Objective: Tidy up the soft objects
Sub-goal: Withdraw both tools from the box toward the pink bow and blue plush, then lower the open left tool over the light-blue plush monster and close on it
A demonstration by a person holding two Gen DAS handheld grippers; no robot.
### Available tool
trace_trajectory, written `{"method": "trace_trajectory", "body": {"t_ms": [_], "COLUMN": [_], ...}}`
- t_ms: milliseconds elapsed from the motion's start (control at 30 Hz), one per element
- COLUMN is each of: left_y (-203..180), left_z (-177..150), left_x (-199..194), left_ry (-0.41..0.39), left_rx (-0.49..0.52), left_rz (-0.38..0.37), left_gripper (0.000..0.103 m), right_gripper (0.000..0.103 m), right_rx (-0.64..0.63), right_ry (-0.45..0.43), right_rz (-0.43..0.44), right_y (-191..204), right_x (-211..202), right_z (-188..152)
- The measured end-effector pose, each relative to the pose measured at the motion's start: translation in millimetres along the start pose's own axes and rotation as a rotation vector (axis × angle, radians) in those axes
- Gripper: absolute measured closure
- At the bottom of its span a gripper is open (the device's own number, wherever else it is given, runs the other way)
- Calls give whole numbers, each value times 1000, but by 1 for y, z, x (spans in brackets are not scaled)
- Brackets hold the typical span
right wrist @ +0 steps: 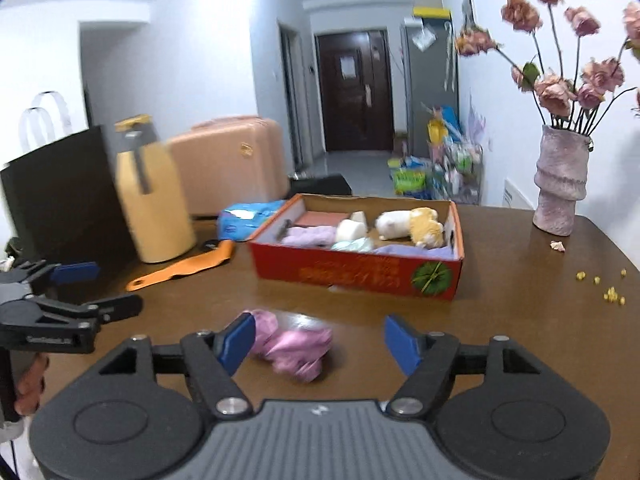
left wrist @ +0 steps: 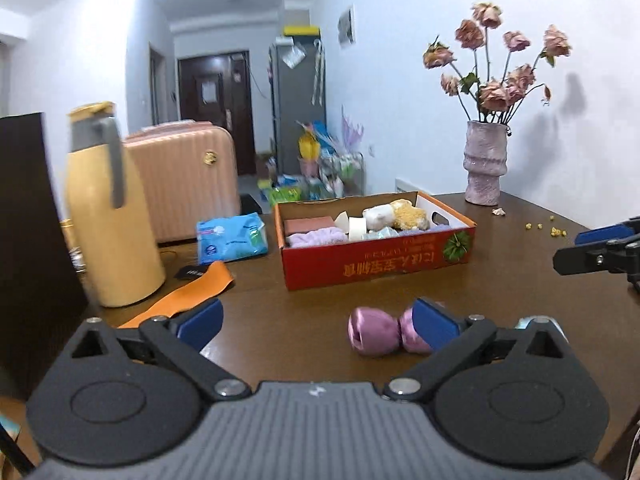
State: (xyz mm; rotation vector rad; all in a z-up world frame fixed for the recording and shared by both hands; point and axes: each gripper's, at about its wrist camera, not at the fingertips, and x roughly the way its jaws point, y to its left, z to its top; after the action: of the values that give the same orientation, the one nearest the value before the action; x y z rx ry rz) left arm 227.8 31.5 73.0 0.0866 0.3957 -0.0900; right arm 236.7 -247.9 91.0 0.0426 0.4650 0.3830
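Note:
A pink satin fabric piece (left wrist: 374,334) lies on the brown table (left wrist: 304,312), in front of a red cardboard box (left wrist: 376,266). In the left wrist view my left gripper (left wrist: 318,322) is wide open, and its right pad partly covers the fabric's right end. In the right wrist view the same pink fabric (right wrist: 298,348) sits between the spread fingers of my right gripper (right wrist: 320,340), close to the left pad, with no squeeze on it. The box (right wrist: 360,276) holds a plush toy (right wrist: 412,224), purple cloth and white foam pieces. Each gripper shows at the edge of the other's view.
A yellow jug (left wrist: 108,216), an orange band (left wrist: 188,292) and a blue packet (left wrist: 232,238) stand left of the box. A vase of dried roses (left wrist: 485,160) is at the back right, with crumbs (right wrist: 612,294) near it. A pink suitcase (left wrist: 184,176) is behind.

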Motion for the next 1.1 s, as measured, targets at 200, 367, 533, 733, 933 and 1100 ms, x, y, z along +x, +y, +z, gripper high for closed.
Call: {"method": "trace_trajectory", "body": {"t_ms": [200,367,533,733,933,1100], "left_y": [-9,-13,-16,-34,-80,-110], "left_z": [-52,-68,-65,-57,-44,-38], "left_x": [-39,-39,-35,-6,43,87], "left_ry": [34,70,68,123,211,290], "left_rx": [-84,-84,-83,-78,-82,-100], "left_rz": [1,-18,-35,-88,-309,-405], "left_gripper": [0,0,0,0,24,40], "right_gripper": [21,21,22,30,42,48], "right_rx": [-26,-37,2,71,189,271], "right_ry": [-89,-23,-30,-14,8,22], "right_rz": [-161,-147,-153,-202,-201,-175], "right_y": [42,46,39,8,-36,-65], "right_x": [-37,-31,-30,-16,5,27], "right_z": [-86,-107,-108,-107,-106,-106]}}
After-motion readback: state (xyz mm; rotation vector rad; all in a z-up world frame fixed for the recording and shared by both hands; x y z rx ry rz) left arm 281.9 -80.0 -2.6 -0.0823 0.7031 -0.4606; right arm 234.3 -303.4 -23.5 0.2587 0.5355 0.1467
